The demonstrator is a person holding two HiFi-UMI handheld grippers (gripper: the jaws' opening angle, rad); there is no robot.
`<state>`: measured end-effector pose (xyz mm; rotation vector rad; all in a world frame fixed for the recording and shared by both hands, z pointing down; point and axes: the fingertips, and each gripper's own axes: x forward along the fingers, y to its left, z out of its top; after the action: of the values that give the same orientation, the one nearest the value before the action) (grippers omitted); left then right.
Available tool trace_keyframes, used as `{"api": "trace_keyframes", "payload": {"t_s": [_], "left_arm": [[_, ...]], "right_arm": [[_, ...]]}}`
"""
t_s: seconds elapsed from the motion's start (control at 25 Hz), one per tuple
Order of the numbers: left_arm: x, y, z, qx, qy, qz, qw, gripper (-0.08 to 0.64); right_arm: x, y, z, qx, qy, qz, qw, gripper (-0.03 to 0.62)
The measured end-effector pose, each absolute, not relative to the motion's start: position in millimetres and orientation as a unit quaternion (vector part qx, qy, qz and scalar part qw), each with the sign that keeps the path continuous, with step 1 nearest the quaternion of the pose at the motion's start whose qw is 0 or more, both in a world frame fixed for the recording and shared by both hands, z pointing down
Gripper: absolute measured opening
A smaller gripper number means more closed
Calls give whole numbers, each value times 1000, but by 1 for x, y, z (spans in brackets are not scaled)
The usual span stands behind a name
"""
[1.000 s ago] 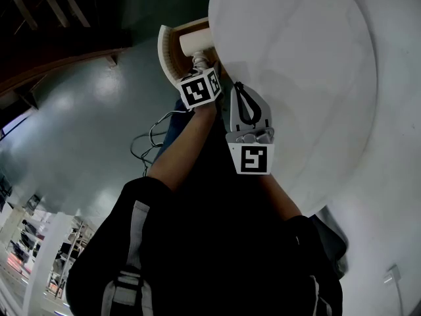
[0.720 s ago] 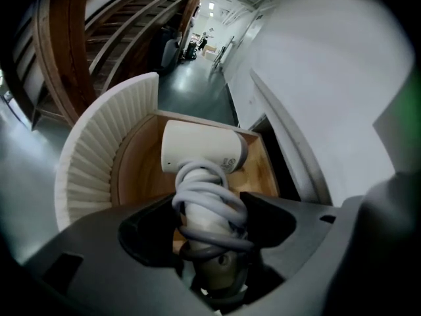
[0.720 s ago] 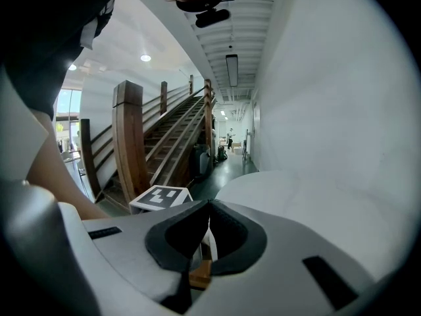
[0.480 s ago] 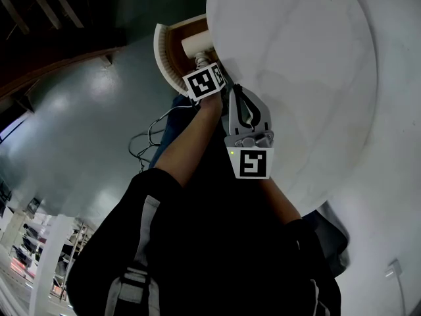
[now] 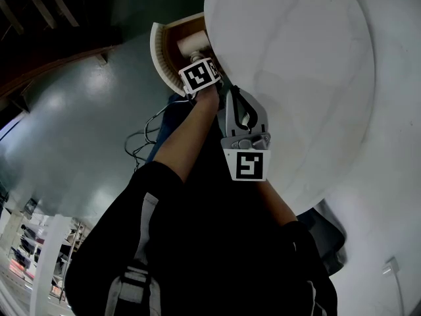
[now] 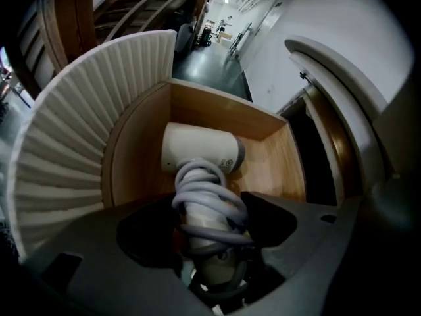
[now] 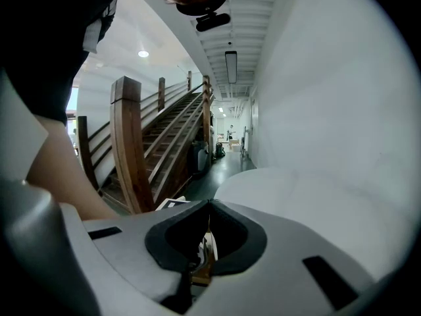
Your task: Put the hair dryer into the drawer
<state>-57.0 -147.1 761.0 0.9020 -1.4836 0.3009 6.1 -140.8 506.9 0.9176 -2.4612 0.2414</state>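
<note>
In the left gripper view the white hair dryer, its grey cord wound round the handle, hangs nose-down inside the open wooden drawer. My left gripper has its pads against the wrapped handle, and its jaws are opening slightly. From the head view the left marker cube sits over the drawer, with the dryer's white body showing beyond it. My right gripper hovers just beside it, at the table's edge, shut with nothing held.
The drawer has a curved, ribbed white front and slides out from under a round white table top. A wooden staircase stands to the left. Loose cables lie on the grey floor.
My left gripper has sunk lower into the drawer with the hair dryer and rolled a little. The right gripper has kept its place.
</note>
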Motion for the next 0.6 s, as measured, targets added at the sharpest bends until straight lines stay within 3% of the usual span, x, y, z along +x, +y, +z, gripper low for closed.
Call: {"api": "trace_keyframes", "payload": {"t_s": [0.32, 0.6], "left_arm": [[-56, -145, 762, 387, -629, 124, 663, 315], [-50, -147, 748, 408, -616, 93, 668, 380]], "right_arm": [[6, -141, 502, 346, -901, 84, 246, 23], [6, -140, 496, 361, -897, 83, 241, 23]]}}
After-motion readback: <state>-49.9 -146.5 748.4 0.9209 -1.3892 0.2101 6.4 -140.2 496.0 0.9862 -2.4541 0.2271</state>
